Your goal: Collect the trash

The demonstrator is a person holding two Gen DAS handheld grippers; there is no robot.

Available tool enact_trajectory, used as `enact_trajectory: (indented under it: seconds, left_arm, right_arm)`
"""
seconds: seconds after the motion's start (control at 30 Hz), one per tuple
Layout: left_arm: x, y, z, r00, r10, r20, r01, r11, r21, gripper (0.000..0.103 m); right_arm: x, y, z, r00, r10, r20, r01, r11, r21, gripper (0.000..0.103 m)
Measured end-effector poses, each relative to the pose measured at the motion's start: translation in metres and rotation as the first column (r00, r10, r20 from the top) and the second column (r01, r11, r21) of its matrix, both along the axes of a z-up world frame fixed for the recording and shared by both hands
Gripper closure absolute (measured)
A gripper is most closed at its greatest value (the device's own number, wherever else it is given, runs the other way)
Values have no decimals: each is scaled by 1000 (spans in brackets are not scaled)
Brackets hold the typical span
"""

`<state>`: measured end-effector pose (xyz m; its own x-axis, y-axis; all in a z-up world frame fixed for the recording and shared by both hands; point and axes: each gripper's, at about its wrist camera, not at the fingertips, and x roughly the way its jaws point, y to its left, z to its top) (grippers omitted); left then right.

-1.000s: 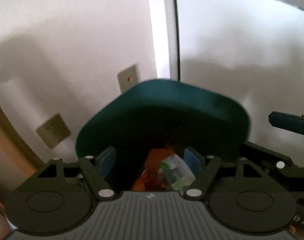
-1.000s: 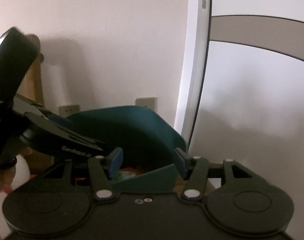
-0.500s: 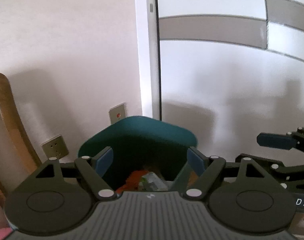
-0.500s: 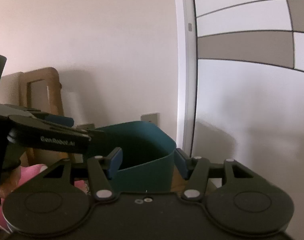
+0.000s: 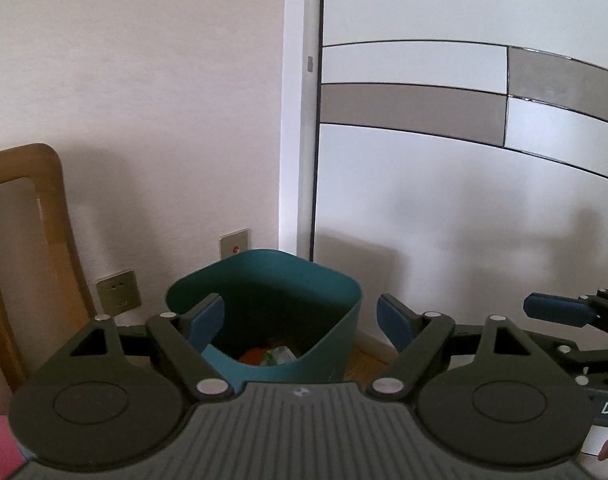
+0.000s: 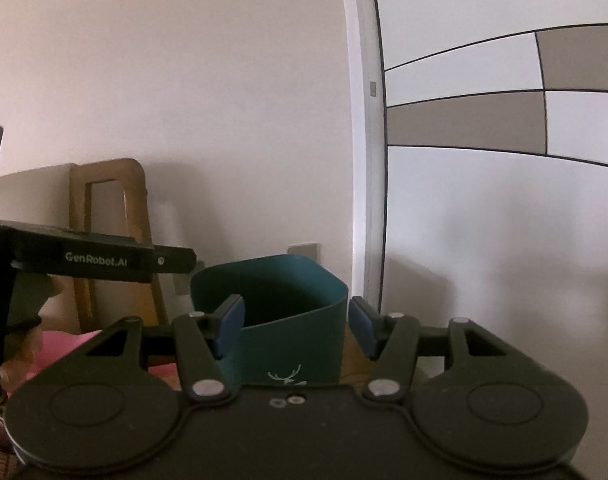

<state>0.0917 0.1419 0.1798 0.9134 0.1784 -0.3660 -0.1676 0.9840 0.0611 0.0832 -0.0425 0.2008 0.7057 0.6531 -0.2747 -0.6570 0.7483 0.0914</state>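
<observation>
Beyond the left claw (image 5: pixel 300 320), teal bin (image 5: pixel 335 312).

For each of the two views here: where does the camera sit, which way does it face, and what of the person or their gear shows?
Left wrist: sits on the left tool, facing slightly down into the green bin by the wall; its open fingers show, the right tool at right edge.
Right wrist: sits on the right tool, facing the bin side-on; open fingers, the left tool at left.
Shared: bin, wooden chair, cabinet.
</observation>
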Motion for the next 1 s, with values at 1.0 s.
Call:
enact_trajectory:
  seconds: [1.0]
  left_arm:
    - [-39,-28,3,999,29,16,-29,1000,12,0]
  right_arm:
    - [-15,-27,21,997,35,-64,-31,998,62,44]
